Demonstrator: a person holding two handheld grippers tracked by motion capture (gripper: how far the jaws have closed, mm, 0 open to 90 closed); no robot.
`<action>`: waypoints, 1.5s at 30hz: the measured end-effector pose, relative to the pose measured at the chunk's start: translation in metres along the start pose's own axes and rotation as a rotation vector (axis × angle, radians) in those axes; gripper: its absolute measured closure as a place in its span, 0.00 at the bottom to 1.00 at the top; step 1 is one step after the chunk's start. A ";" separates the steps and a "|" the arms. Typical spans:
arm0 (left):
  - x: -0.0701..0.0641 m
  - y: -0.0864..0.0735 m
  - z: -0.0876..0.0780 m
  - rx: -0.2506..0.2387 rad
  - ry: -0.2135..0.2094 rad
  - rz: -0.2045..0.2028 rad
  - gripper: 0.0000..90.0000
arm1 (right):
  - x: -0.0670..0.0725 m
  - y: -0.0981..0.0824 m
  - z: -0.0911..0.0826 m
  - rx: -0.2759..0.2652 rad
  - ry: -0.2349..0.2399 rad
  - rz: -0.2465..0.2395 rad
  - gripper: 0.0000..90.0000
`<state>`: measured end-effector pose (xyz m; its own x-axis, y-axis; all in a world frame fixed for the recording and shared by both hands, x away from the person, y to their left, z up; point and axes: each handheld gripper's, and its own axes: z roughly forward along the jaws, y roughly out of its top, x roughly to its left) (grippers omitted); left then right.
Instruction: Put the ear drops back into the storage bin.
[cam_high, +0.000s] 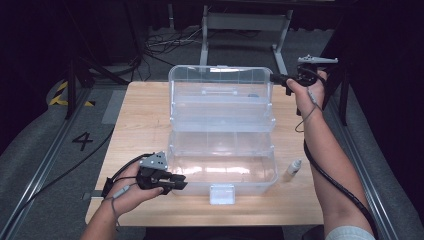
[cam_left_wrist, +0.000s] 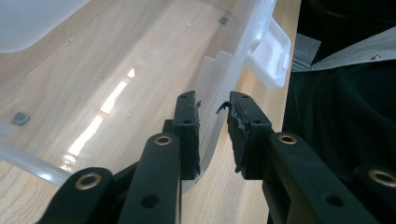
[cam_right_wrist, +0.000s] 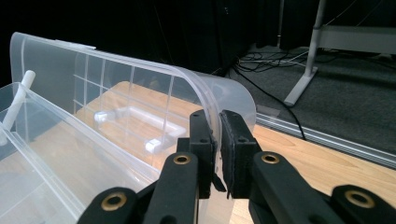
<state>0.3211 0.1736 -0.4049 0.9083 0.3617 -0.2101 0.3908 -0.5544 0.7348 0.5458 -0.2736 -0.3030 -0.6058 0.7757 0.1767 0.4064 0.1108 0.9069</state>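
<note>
A clear plastic toolbox (cam_high: 272, 172) stands open on the wooden table, its lid (cam_high: 220, 95) raised upright at the back. My right gripper (cam_high: 274, 78) reaches in from the right at the lid's upper right corner. In the right gripper view it (cam_right_wrist: 217, 119) is shut on the lid's curved rim (cam_right_wrist: 205, 88). My left gripper (cam_high: 181, 183) lies at the box's front left corner. In the left gripper view its jaws (cam_left_wrist: 212, 105) straddle the box's front wall (cam_left_wrist: 211, 84); the wall lies against the inner pad and a gap shows at the other pad.
A white latch (cam_high: 222, 194) hangs at the box's front middle. A small clear bottle (cam_high: 294, 167) stands on the table right of the box. Cables and a metal frame leg (cam_high: 205, 40) lie on the floor beyond the table's far edge.
</note>
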 end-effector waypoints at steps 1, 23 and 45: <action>0.000 0.000 0.000 -0.001 0.001 -0.003 0.83 | -0.001 0.000 0.001 0.001 0.003 0.006 0.93; -0.003 -0.001 0.000 -0.011 0.019 -0.028 0.82 | -0.020 -0.003 0.022 0.036 0.036 0.102 0.92; -0.002 -0.001 0.000 -0.009 0.017 -0.040 0.82 | -0.034 -0.011 0.043 0.068 0.006 0.127 0.93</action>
<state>0.3188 0.1732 -0.4048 0.8893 0.3960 -0.2287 0.4253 -0.5323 0.7320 0.5913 -0.2741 -0.3350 -0.5504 0.7825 0.2910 0.5255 0.0538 0.8491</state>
